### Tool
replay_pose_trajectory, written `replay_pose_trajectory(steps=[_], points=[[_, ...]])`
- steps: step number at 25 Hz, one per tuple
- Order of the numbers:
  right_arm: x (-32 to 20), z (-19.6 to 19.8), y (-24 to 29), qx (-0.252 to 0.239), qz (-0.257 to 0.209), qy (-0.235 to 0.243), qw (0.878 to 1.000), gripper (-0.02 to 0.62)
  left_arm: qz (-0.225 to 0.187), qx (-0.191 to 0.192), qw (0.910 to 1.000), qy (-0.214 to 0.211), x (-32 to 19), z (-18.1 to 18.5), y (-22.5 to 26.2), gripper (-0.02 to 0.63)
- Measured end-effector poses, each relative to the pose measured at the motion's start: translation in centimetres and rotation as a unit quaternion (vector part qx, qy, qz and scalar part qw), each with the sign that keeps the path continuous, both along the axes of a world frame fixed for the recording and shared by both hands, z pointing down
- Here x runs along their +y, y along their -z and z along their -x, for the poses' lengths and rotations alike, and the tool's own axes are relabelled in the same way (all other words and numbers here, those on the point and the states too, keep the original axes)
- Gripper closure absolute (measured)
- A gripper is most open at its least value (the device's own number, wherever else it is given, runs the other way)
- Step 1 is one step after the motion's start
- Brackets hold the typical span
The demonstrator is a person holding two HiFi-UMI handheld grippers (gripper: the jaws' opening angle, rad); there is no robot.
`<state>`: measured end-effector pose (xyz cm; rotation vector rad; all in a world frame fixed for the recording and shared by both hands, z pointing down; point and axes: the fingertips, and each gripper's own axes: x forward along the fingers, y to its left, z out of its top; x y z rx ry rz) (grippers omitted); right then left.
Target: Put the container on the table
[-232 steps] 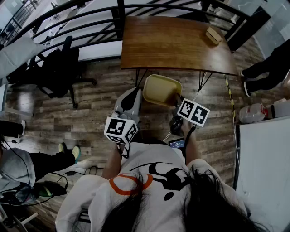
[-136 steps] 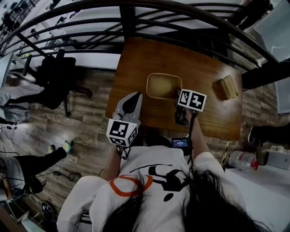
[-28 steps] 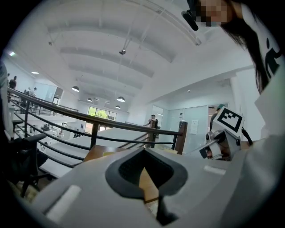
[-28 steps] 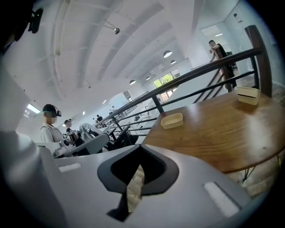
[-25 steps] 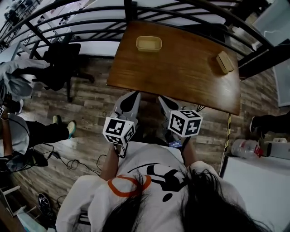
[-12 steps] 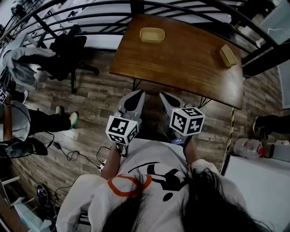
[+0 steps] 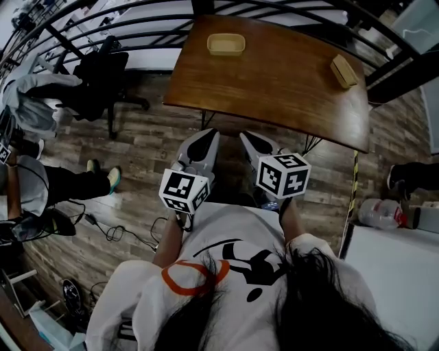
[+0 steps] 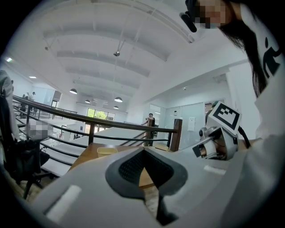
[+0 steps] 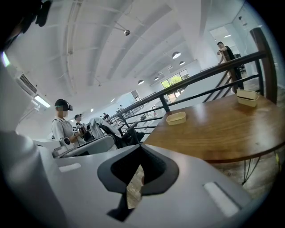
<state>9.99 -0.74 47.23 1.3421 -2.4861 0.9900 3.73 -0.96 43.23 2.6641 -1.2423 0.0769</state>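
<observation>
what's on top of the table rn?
The container near the far edge, which looks empty, and a small tan box toward the right corner; the rest of the table is bare wood. Nothing overhangs it, so only the patches beneath those two are hidden.

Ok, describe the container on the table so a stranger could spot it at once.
Find the brown wooden table beside the black railing. Near its far left corner sits the container, a shallow pale yellow tub. Unlike the tan block at the far right, it is open-topped with rounded corners.
</observation>
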Motion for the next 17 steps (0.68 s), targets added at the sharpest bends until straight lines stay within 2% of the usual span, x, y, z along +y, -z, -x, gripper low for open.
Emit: replay_pose_trajectory(steps=[17], points=[[-0.77,0.44,0.05,0.01,-0.009,0.0,1.0,0.574,-0.008,0.0,1.0,-0.002,-0.68,0.41,0.28,0.603]])
